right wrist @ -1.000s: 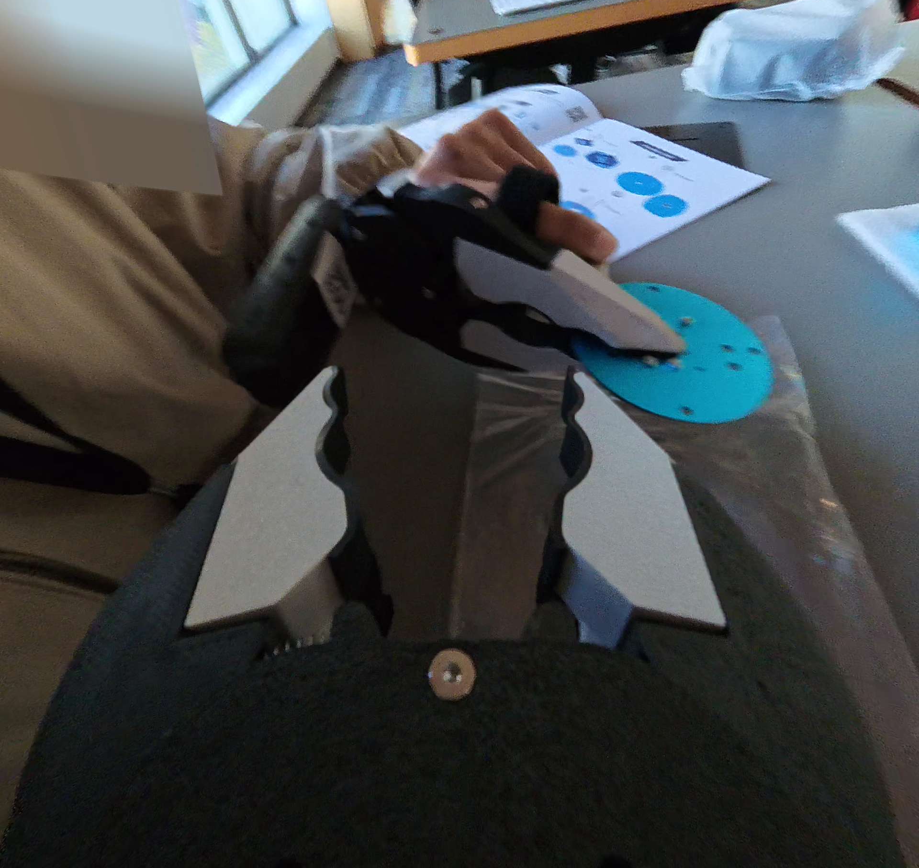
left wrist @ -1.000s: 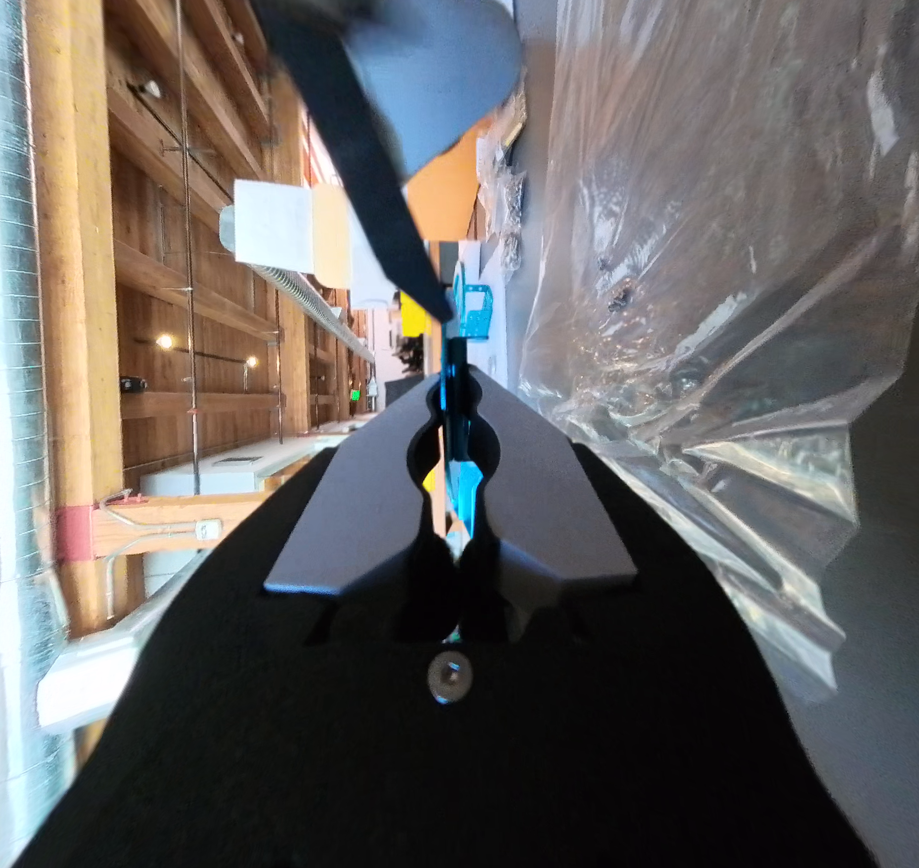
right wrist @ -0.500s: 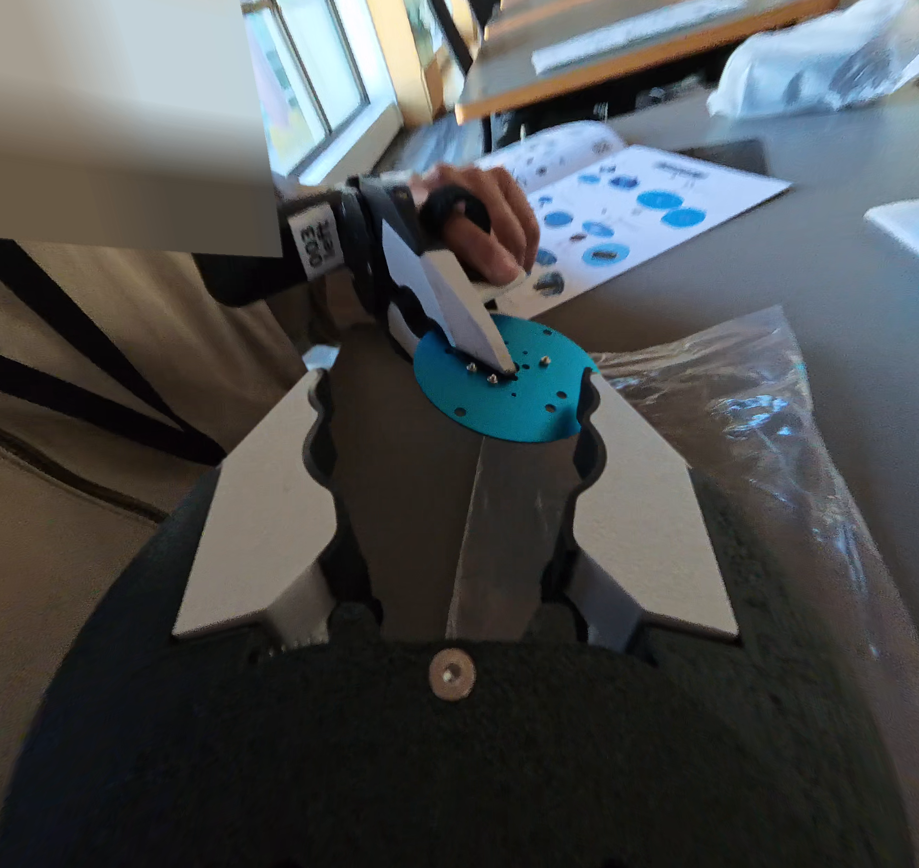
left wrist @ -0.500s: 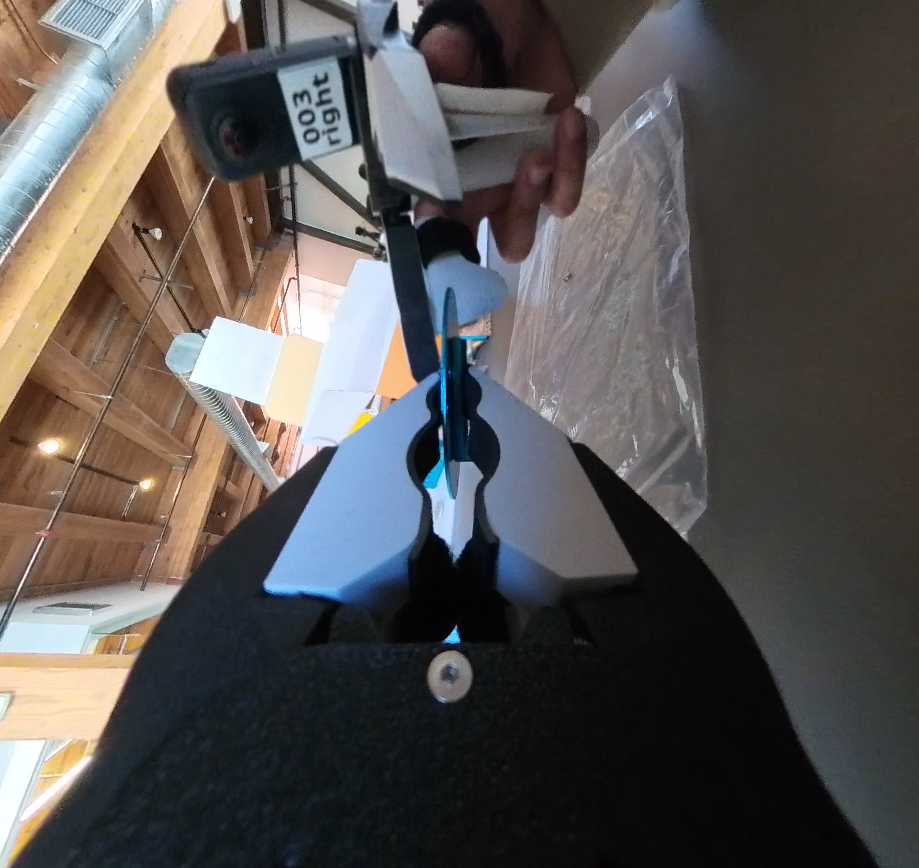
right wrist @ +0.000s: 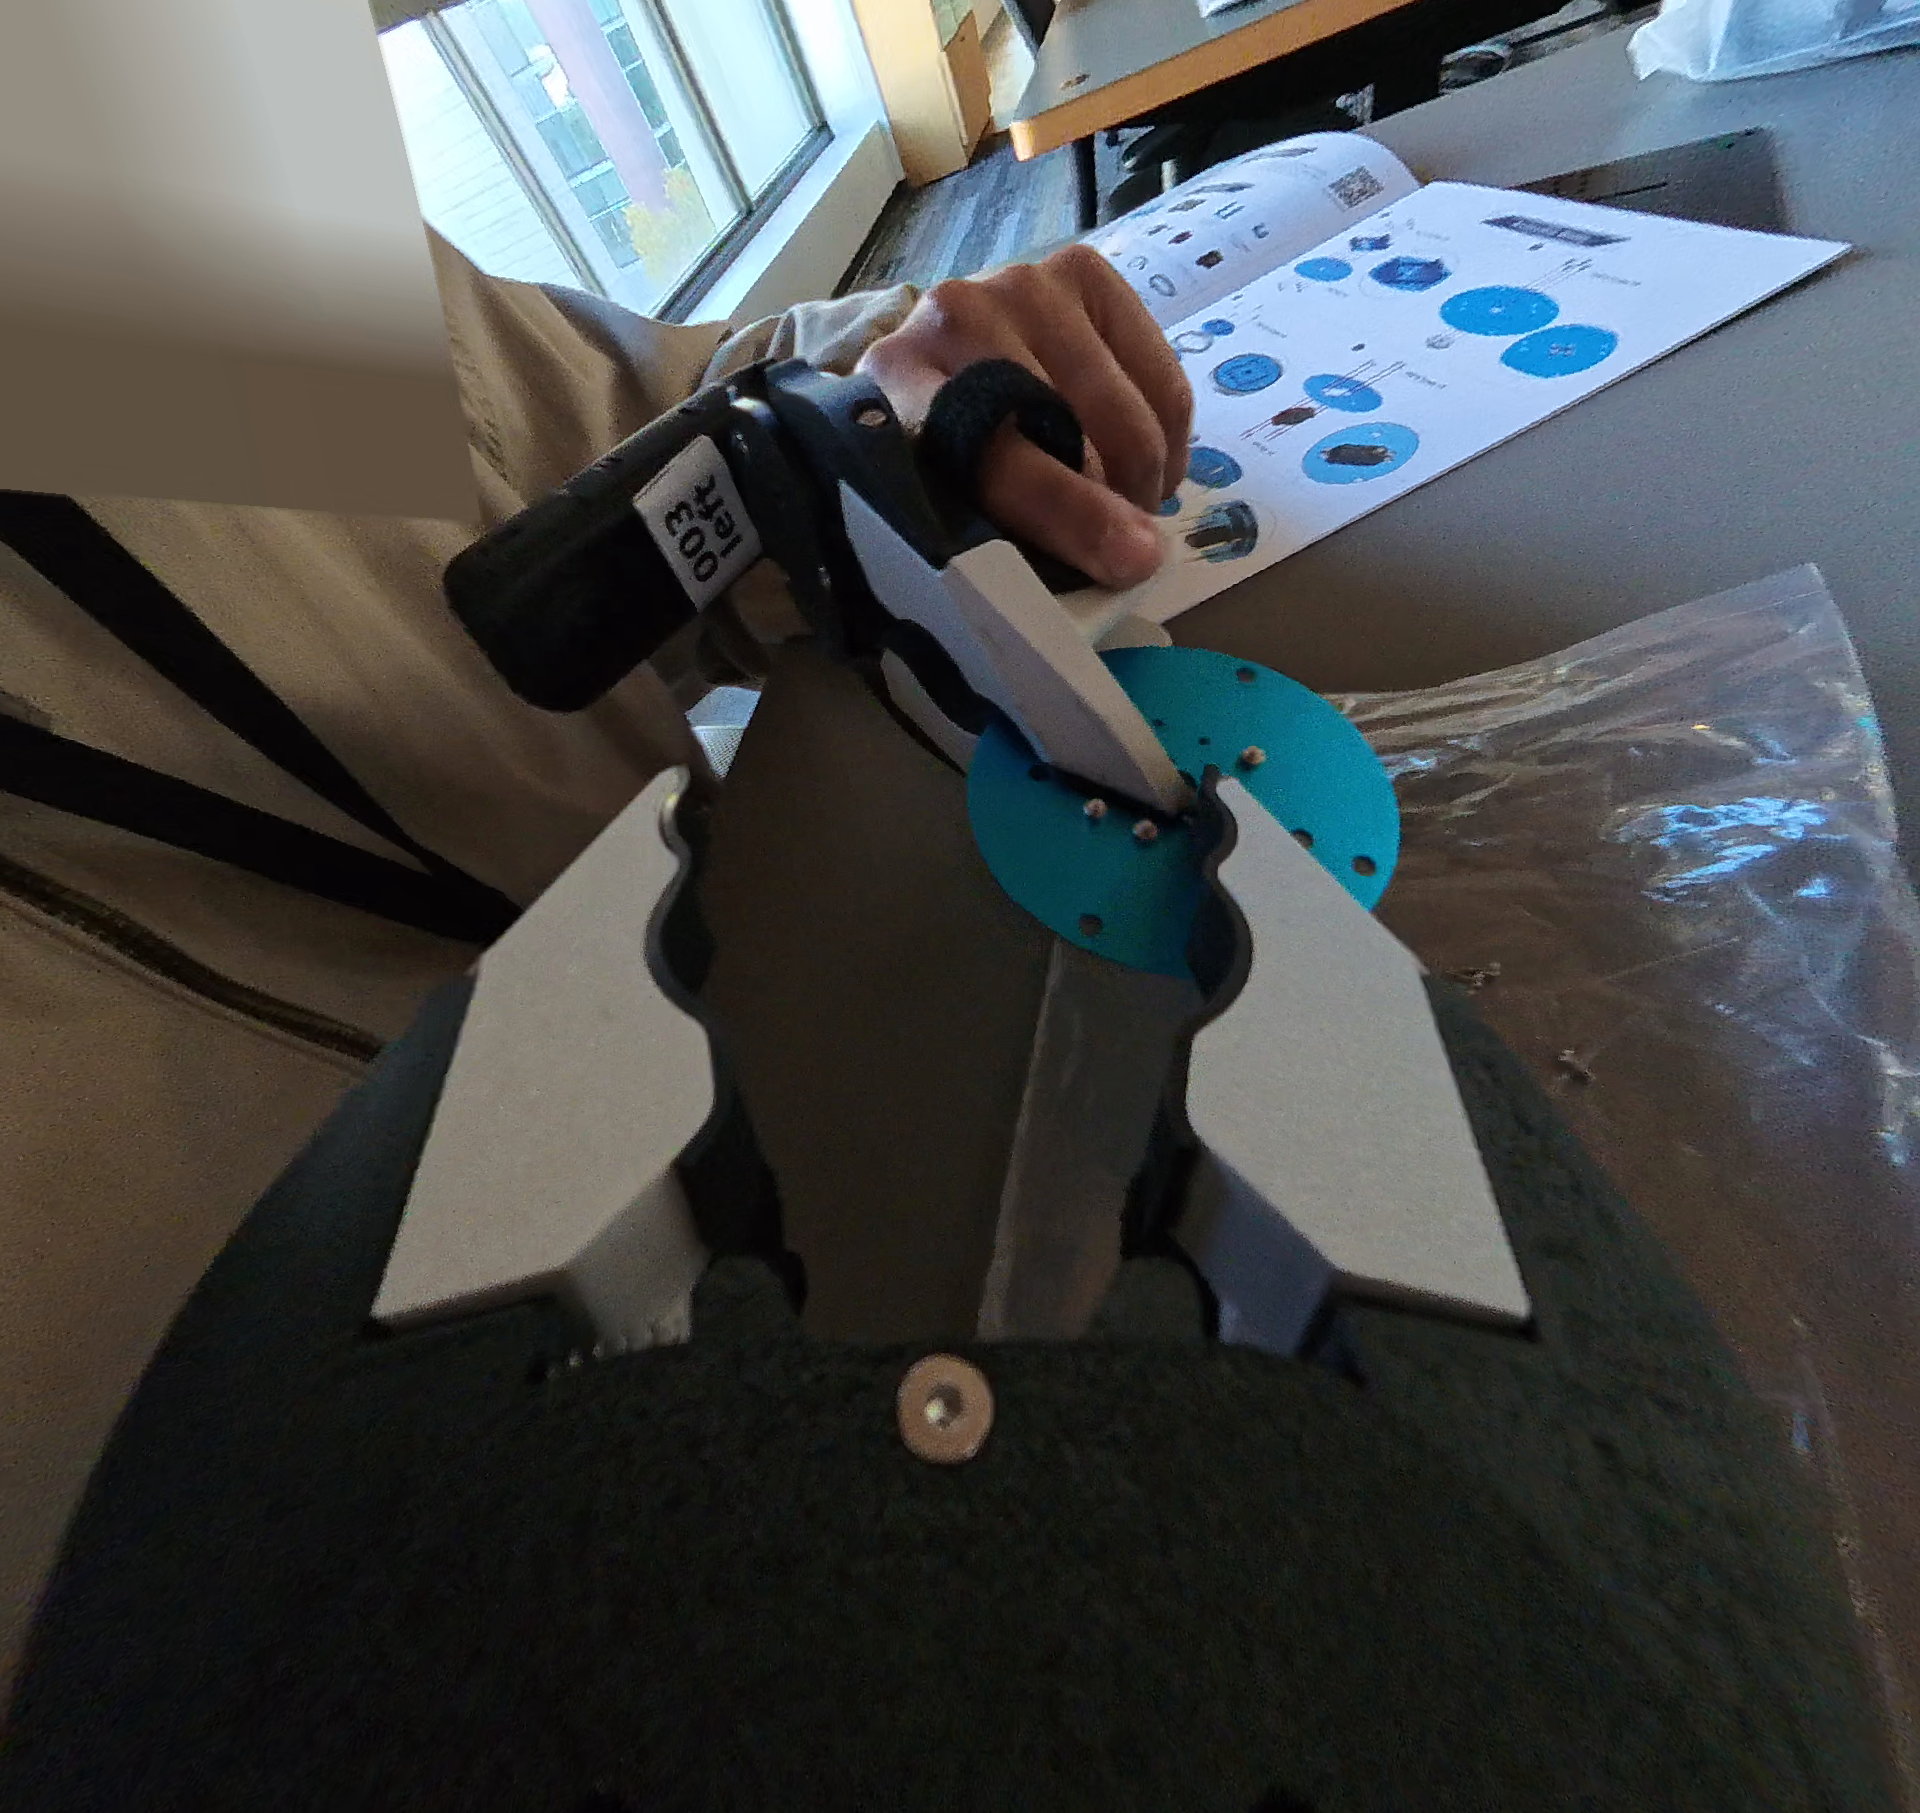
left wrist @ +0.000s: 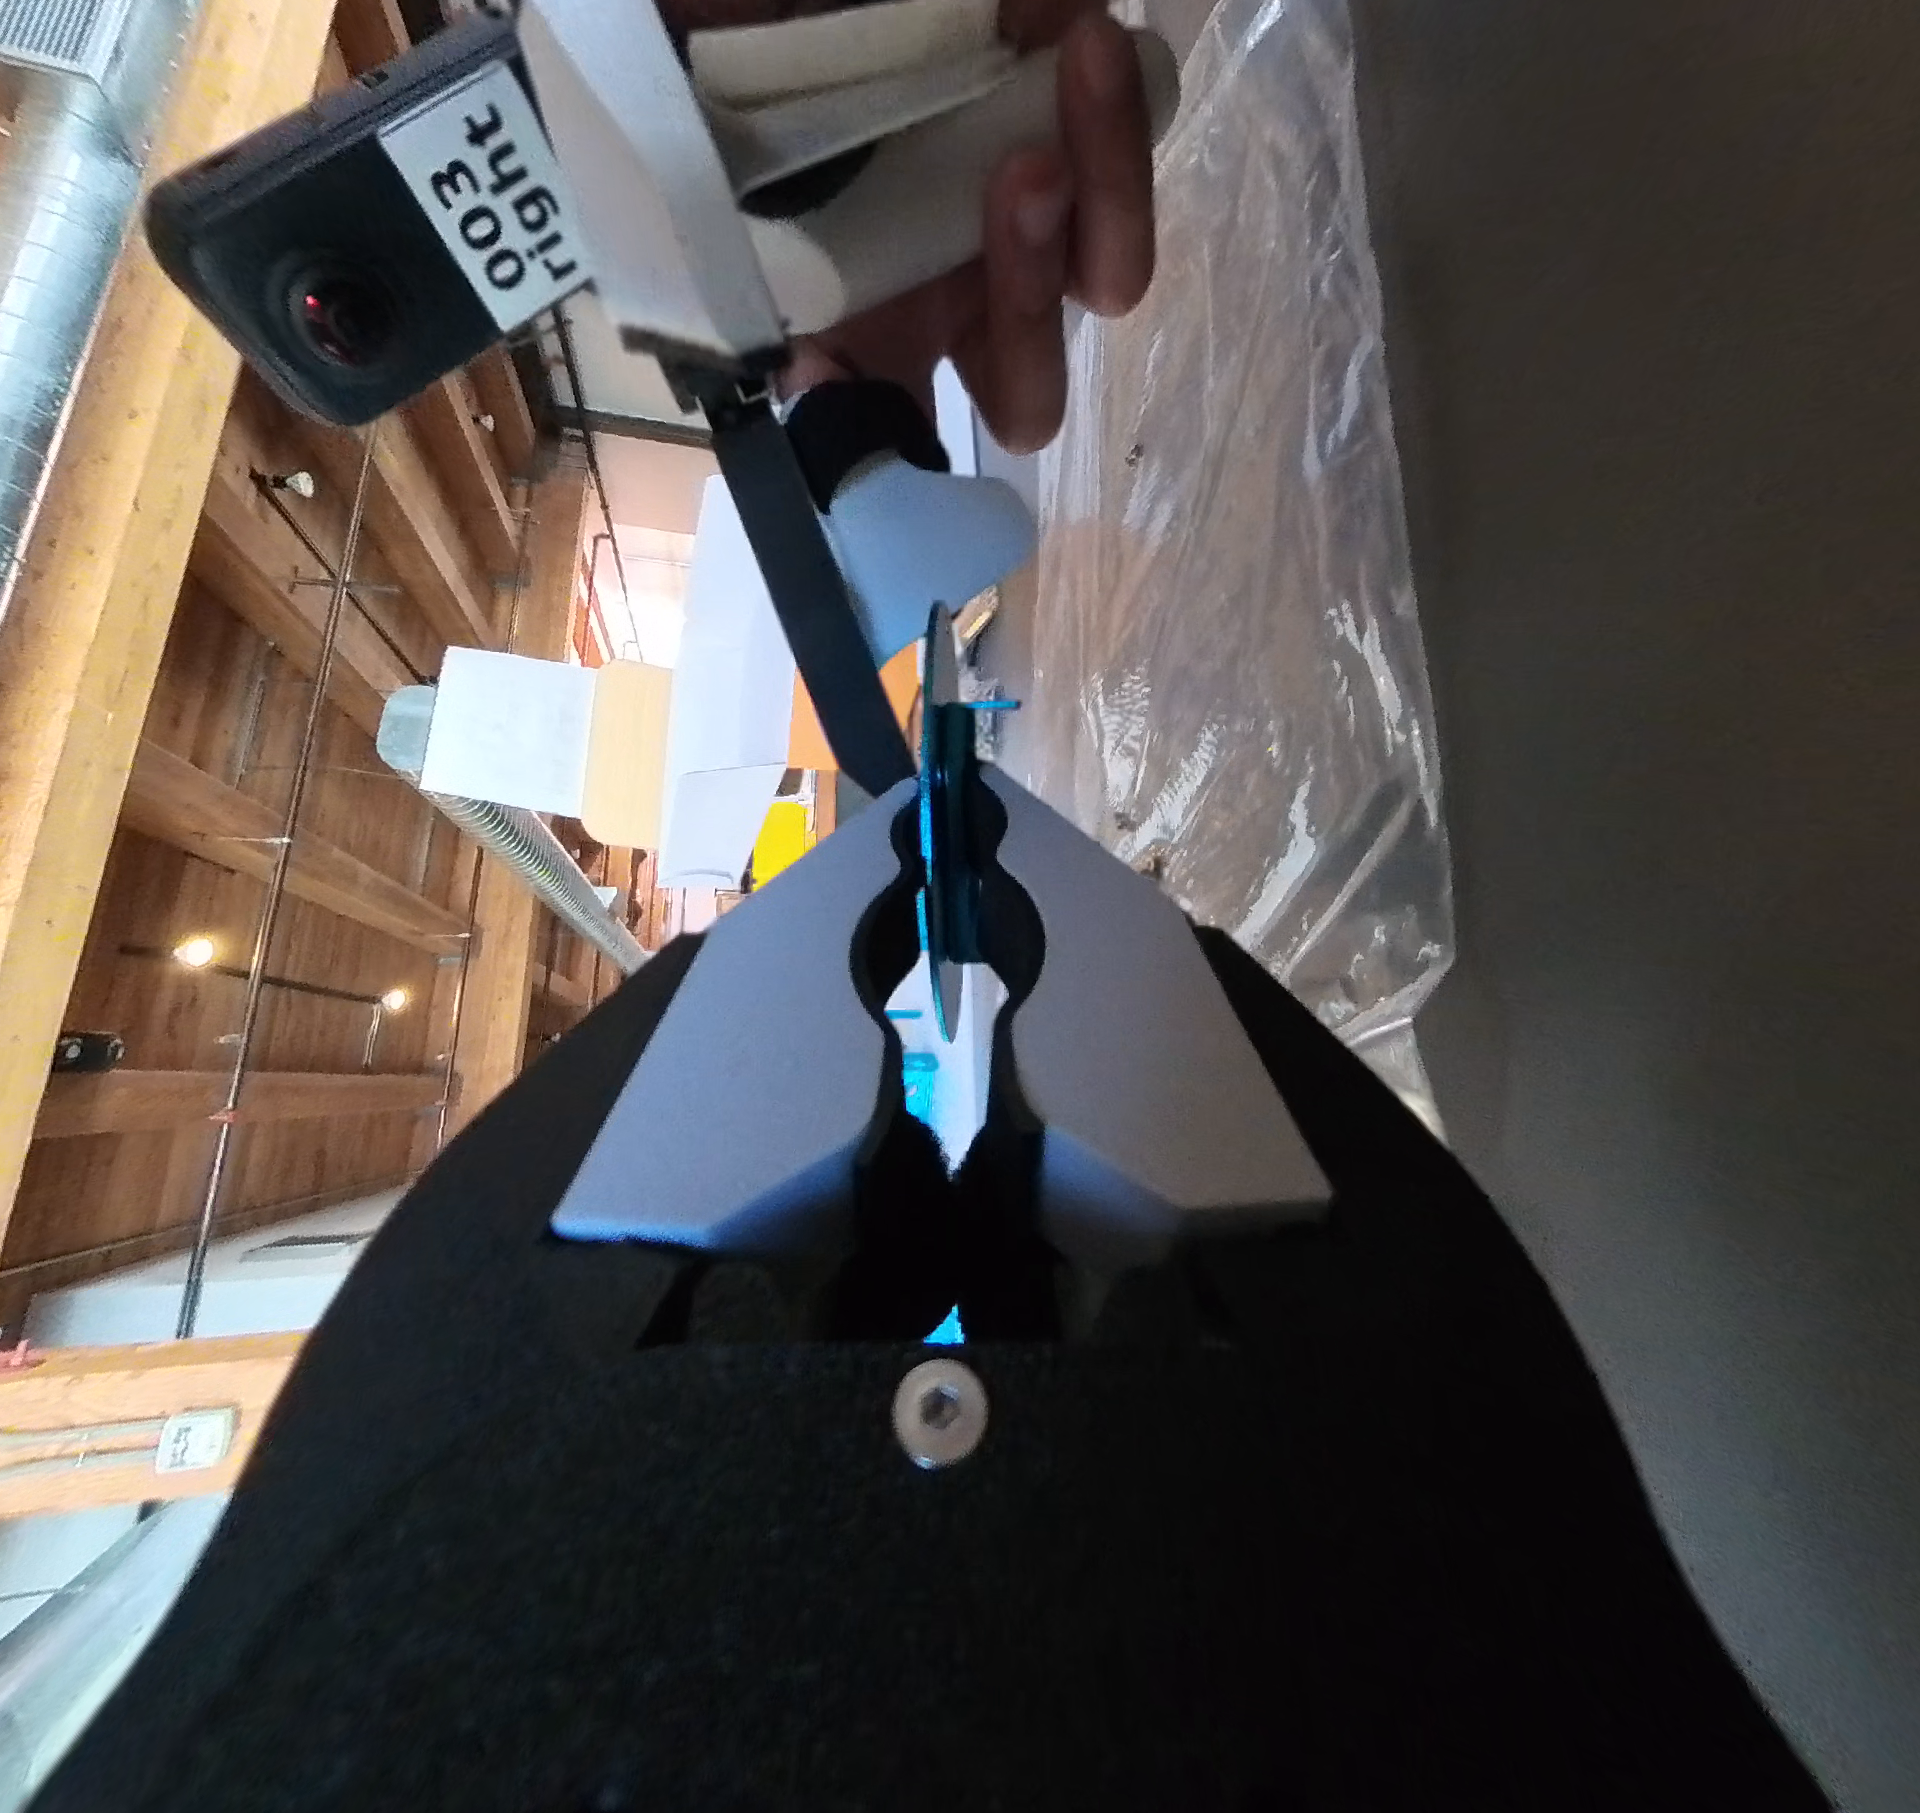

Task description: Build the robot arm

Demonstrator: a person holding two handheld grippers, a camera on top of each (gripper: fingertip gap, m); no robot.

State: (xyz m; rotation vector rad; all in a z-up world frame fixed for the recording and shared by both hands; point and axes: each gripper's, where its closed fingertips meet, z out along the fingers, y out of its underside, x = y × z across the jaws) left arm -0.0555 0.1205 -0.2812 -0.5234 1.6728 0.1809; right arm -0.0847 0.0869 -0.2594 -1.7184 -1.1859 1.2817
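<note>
Blue disc [right wrist: 1184,828]: thin round plate with small holes and screws, held in air above grey table [right wrist: 1558,537], just over clear plastic bag [right wrist: 1621,890]. Left gripper [left wrist: 951,797] clamped on disc edge-on, likely to steady it. Right gripper [right wrist: 951,870] spread wide, empty; right finger overlaps disc rim, contact unclear. Open instruction booklet [right wrist: 1455,309] lies behind, near left hand [right wrist: 1039,381].

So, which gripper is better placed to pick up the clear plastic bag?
Right, probably: the right gripper is open and empty beside the clear plastic bag, while the left gripper is shut on the blue disc.
</note>
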